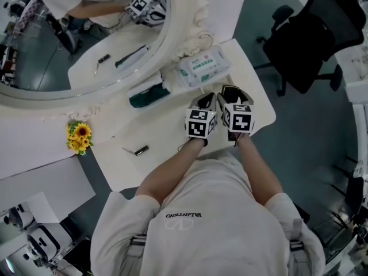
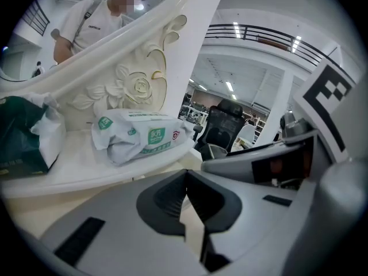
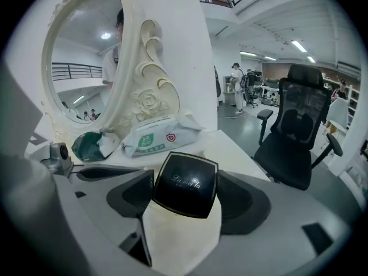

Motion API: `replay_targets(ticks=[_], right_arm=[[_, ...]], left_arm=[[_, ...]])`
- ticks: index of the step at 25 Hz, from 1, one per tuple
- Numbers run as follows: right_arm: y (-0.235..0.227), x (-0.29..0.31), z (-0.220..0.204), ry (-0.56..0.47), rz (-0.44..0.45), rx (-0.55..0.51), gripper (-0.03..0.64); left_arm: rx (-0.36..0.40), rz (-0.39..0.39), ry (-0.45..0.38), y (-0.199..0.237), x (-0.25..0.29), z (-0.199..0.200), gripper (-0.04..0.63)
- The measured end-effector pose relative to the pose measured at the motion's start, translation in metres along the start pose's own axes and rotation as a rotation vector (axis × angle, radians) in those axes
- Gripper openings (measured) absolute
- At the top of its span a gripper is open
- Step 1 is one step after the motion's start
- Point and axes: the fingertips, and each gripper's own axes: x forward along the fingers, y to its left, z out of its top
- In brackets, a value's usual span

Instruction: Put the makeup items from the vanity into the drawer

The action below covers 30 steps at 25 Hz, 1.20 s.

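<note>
- Compact (image 3: 184, 183), black and square, is clamped in your right gripper's (image 3: 183, 199) jaws, lower centre of that view, over the vanity table (image 1: 248, 76).
- Your left gripper's (image 2: 186, 204) jaws are together, empty.
- Wipes pack (image 3: 158, 134) lies behind, by the mirror (image 3: 144, 68).
</note>
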Motion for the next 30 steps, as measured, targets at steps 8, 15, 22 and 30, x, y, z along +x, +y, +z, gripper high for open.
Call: replay_targets(ticks=[8,15,22,30], right_arm=[[-0.002,0.013,0.006,0.028,0.024,-0.036,0.35],[0.002,0.02,0.012,0.033,0.041,-0.071,0.35],[0.007,0.023,0.013,0.045,0.051,-0.098,0.35],[0.012,0.031,0.011,0.059,0.061,-0.121,0.35]], left_arm=[[0.014,0.027,0.008,0.011,0.011,0.004,0.002],[0.026,0.046,0.016,0.015,0.016,0.004,0.002],[0.032,0.072,0.021,0.022,0.017,0.005,0.002],[0.024,0.091,0.014,0.03,0.013,0.006,0.002]])
